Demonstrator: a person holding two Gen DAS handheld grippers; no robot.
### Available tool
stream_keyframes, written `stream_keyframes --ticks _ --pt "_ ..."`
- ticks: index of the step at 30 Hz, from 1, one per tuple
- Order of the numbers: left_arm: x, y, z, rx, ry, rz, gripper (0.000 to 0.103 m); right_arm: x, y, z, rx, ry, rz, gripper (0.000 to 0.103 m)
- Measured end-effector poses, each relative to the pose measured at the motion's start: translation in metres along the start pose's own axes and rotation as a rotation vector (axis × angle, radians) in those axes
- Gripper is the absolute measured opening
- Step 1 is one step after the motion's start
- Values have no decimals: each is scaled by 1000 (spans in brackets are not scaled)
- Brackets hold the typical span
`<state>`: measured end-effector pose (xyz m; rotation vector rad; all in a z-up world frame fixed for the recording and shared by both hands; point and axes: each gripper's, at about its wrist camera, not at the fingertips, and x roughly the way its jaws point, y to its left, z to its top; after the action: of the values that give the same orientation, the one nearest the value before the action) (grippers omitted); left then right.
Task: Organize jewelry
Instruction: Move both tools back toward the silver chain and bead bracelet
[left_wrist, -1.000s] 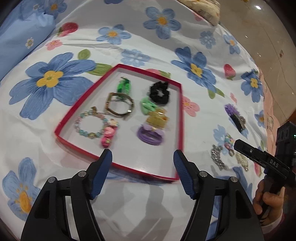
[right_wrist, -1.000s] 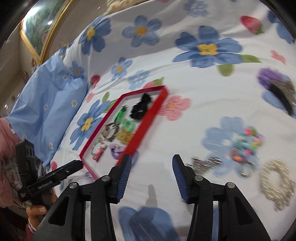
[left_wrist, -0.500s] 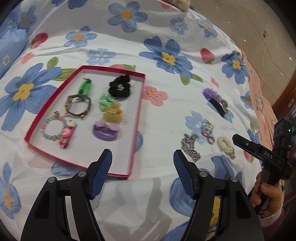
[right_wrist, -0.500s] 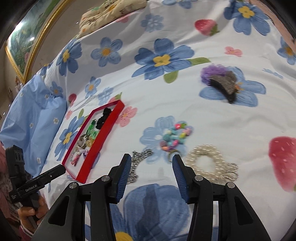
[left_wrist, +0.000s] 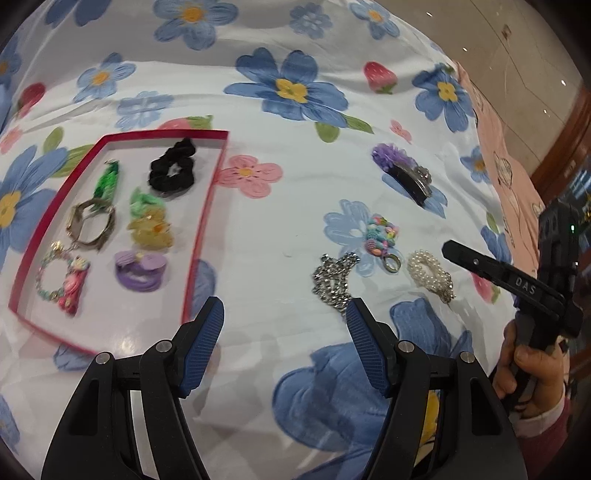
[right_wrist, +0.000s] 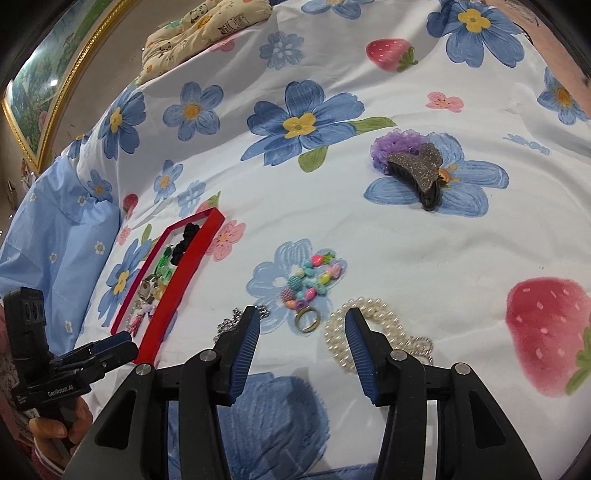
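A red-rimmed tray (left_wrist: 207, 206) (right_wrist: 184, 288) on the flowered bedspread holds a black scrunchie (left_wrist: 173, 170), a green clip, a watch, a yellow claw clip, a purple hair tie and a beaded bracelet. Loose on the bedspread lie a silver chain (left_wrist: 334, 278) (right_wrist: 225, 325), a colourful bead bracelet with a ring (left_wrist: 382, 236) (right_wrist: 314, 280), a pearl bracelet (left_wrist: 430, 273) (right_wrist: 373, 332) and a dark glitter claw clip on a purple scrunchie (left_wrist: 406, 173) (right_wrist: 417, 170). My left gripper (left_wrist: 284, 328) is open and empty between tray and chain. My right gripper (right_wrist: 301, 339) is open and empty, just short of the ring.
A light blue pillow (right_wrist: 62, 229) lies at the far left of the bed. A patterned cushion (right_wrist: 199, 33) sits at the bed's far end, below a gold-framed picture (right_wrist: 40, 85). Pink fabric (left_wrist: 498, 147) and the floor lie past the bed's right edge.
Both views have swung away from the tray toward the loose jewelry at the right. The tray has slid left in the left wrist view, and the bead bracelet and pearls now sit before the right gripper.
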<state>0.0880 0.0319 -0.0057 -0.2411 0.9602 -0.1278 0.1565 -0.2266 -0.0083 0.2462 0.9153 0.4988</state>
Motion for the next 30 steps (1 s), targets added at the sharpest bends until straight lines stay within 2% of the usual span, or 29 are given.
stream_keyframes --ticks 8,17,24,25,26,27,28,29,30 --pt "24 -20 10 66 63 -1 69 15 -6 19 -43 30 -19 50" --pt "67 -40 16 110 138 -16 70 50 -8 38 -95 102 -43 50" --pt "91 -44 16 118 152 -1 68 78 -10 41 -111 160 -64 50" --pt "92 -45 16 128 147 10 60 81 -10 40 -114 168 -66 50" --pt "93 -47 14 144 141 26 48 84 -10 40 -120 177 -70 50" --pt "94 -48 14 156 135 42 44 87 -9 39 -128 185 -74 51" --pt "95 -48 14 160 128 40 35 90 -8 38 -137 191 -75 52" --pt "95 -47 14 162 129 31 21 92 -7 38 -148 197 -78 52" --pt "96 -48 15 169 134 21 16 94 -6 37 -160 198 -82 51"
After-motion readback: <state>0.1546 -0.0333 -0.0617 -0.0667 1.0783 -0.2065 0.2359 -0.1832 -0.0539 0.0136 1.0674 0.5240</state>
